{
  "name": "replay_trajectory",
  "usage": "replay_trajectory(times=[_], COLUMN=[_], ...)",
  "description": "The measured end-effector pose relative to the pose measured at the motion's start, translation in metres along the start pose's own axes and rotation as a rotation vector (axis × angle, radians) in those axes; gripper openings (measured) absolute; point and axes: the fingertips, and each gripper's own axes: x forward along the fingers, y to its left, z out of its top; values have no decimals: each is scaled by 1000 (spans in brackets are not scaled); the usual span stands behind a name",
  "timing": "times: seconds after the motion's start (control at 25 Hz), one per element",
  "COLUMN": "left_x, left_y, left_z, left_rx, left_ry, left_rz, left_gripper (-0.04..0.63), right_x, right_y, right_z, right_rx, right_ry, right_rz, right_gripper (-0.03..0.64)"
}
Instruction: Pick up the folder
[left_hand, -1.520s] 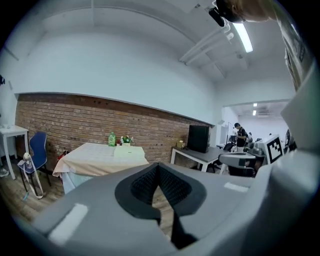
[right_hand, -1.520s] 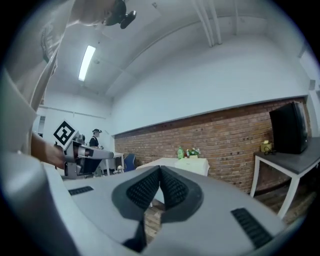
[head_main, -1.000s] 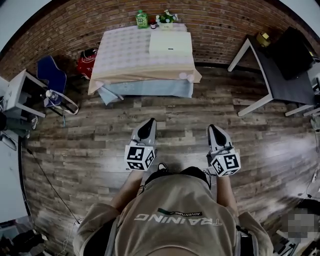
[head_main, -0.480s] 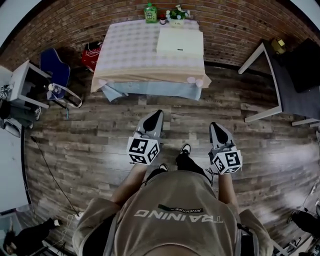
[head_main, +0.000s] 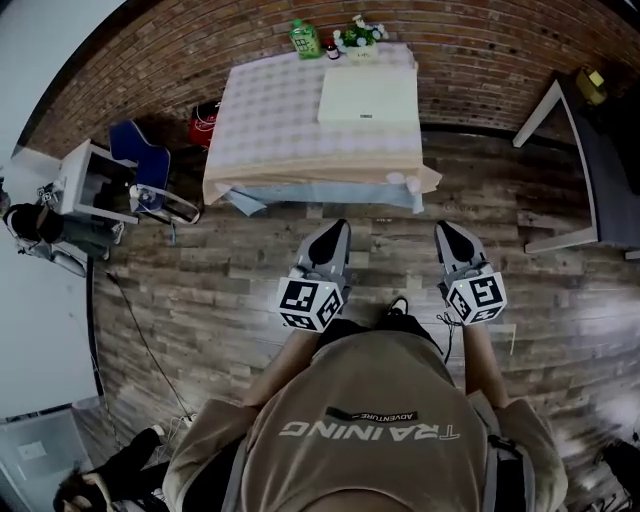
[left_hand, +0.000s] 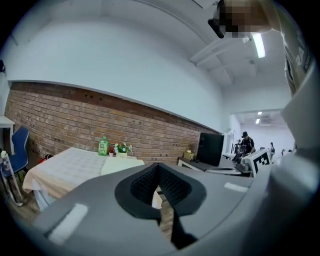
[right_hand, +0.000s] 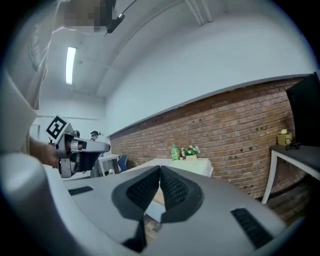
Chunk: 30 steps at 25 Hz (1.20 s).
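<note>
The folder (head_main: 368, 97), a pale flat rectangle, lies on the right part of the bench (head_main: 270, 110), close to the wall side. The bench is covered with a checked cloth and stands against the brick wall (head_main: 480, 50). Beyond the folder, along the bench's far edge, stand a green bottle (head_main: 305, 38), a small dark jar (head_main: 332, 48) and a pot of flowers (head_main: 360, 30).

Both grippers hang over the wooden floor (head_main: 200, 270), well apart from the bench and pointing toward it. The left gripper (head_main: 337, 230) is aimed near the bench's front edge. Its fingers (left_hand: 145, 186) are pressed together with nothing between them. The right gripper (head_main: 446, 230) sits beside it, level with it. Its fingers (right_hand: 145, 189) are likewise pressed together and empty.

A blue chair (head_main: 135, 150) and a red bag (head_main: 205, 120) stand left of the bench. A dark desk (head_main: 605, 170) stands to its right.
</note>
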Motion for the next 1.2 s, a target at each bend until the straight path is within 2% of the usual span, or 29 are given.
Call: replay_trajectory(times=[0.16,0.28,0.4,0.52,0.72,0.88,1.0,1.2], left_x=[18,31,48,63,103,129,149,182], left_y=[4,19,35,57,95,131,163,203], left_z=[-13,-14,-16,-16,-11,14,18,13], left_rx=[-64,-58,-15,5,-61,-51,-37,-41], left_ry=[52,64,75,68,54,42,62,106], left_rz=[17,54,59,61,34,-7,-15,-45], left_gripper=[8,8,8,8,8,8,8,8], right_x=[14,25,40,55,87,129,162,201], right_y=[-28,-42,-55,-61,-77,-79,-85,-101], right_z=[-6,-14,-21,-22,0,26,42,45], right_rx=[43,110,151,141,155,69,65,74], right_ry=[9,25,31,35,16,21,9,21], right_rz=[5,6,-8,-31,-62,-93,-126,-203], right_gripper=[11,10,11,9,11,10,11,10])
